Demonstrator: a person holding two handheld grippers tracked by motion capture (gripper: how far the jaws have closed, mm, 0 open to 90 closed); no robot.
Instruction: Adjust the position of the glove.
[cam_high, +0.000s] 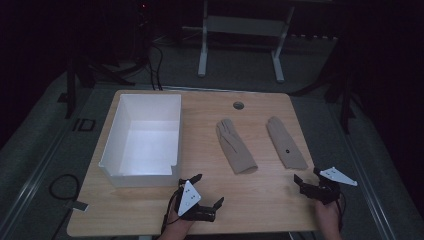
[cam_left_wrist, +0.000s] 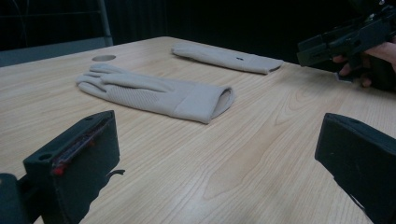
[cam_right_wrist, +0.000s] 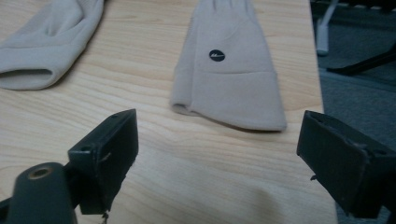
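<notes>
The room is dark, and behind the table (cam_high: 260, 200) a white frame with two legs (cam_high: 242, 30) stands on a grey floor. The table is of light wood and has a small round hole (cam_high: 238, 105) near its far edge.

On the left part of the table stands a white box (cam_high: 112, 150), open at the top, with nothing visible inside. To the right of it lie two beige gloves, well apart from each other, both flat on the wood with the fingers pointing to the far edge and the cuffs toward the person. The left glove (cam_high: 235, 146) has its cuff open, as the left gripper view shows. The right glove (cam_high: 286, 143) carries a small dark round mark on its back and lies close to the right edge of the table.

The left tongs (cam_high: 209, 189) are held low over the near edge of the table, just right of the box's near corner. Their jaws are spread wide and hold nothing; the left glove lies ahead of them. The right tongs (cam_high: 306, 176) are held near the right near corner, also spread wide and holding nothing, and the cuff of the right glove lies just ahead between the two jaws, apart from them. A hand (cam_high: 327, 216) holds each gripper from below.
</notes>
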